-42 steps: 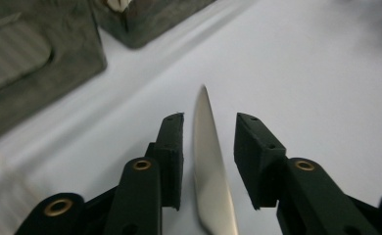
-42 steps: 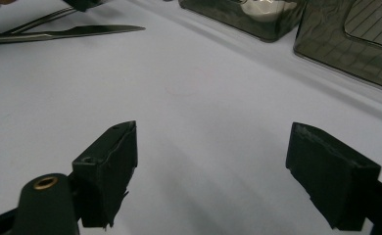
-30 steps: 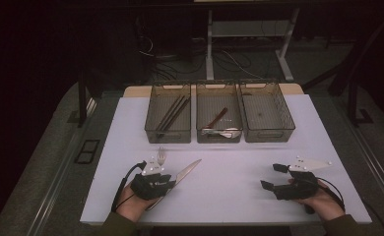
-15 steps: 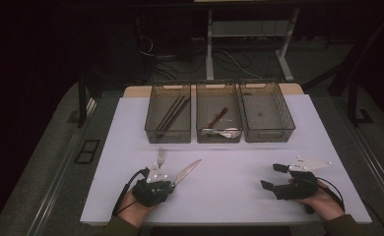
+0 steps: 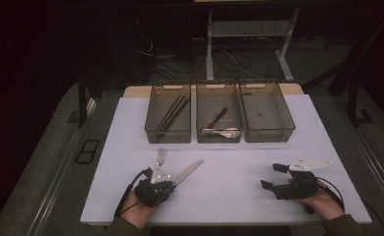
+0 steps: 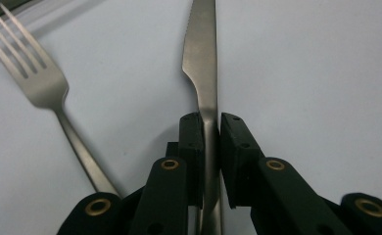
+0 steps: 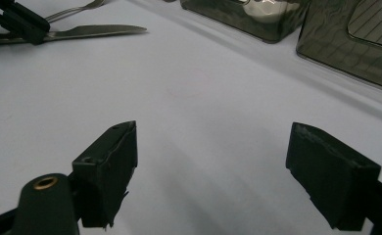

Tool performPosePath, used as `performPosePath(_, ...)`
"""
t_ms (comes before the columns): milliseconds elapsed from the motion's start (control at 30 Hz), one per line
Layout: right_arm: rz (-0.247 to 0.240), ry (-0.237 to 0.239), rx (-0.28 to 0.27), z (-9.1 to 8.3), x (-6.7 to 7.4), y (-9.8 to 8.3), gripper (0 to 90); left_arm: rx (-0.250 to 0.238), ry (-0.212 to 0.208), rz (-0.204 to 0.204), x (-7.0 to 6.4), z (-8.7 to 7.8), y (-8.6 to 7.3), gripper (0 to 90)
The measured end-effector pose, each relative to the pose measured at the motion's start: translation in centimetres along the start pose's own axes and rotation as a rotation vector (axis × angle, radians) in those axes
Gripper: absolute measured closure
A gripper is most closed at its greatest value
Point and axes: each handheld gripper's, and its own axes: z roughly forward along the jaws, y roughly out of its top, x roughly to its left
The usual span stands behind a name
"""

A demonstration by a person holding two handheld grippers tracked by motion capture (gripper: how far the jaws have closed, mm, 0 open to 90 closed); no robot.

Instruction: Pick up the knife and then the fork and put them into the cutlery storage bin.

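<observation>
A steel knife point(image 6: 201, 54) lies on the white table top point(image 5: 229, 196) at the front left, blade pointing away. My left gripper point(image 6: 210, 142) is shut on the knife's handle; the high view shows this gripper point(image 5: 166, 186) at the knife point(image 5: 189, 171). Just left of the knife lies a steel fork point(image 6: 42, 83), tines pointing away point(image 5: 161, 157). My right gripper point(image 7: 211, 137) stands open above bare table at the front right point(image 5: 272, 176), with nothing between its fingers. The right gripper view also catches the left gripper point(image 7: 17, 22) and the knife point(image 7: 96, 32) far off.
Three dark see-through bins stand in a row at the back. The left bin point(image 5: 150, 118) holds long dark sticks, the middle bin point(image 5: 198, 118) a spoon and a dark utensil, and the right bin point(image 5: 289, 115) looks nearly bare. A cable trails from each gripper.
My left hand and gripper have shifted a little to the right, onto the knife's handle. The right gripper, the fork and the bins have stayed put.
</observation>
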Motion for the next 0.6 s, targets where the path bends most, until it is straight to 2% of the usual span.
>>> performPosePath(300,0.019,0.011,-0.018,-0.1,-0.1,0.2,18.8,-0.114,-0.048,-0.025,0.0,-0.9,1.4,79.3)
performPosePath(500,0.021,0.011,-0.028,-0.2,-0.1,0.4,18.8,-0.196,-0.088,-0.026,-0.4,-1.4,2.9,79.3)
performPosePath(600,0.027,0.009,-0.035,-0.3,-0.2,0.6,18.1,-0.224,-0.109,-0.013,-0.7,-1.6,3.4,79.3)
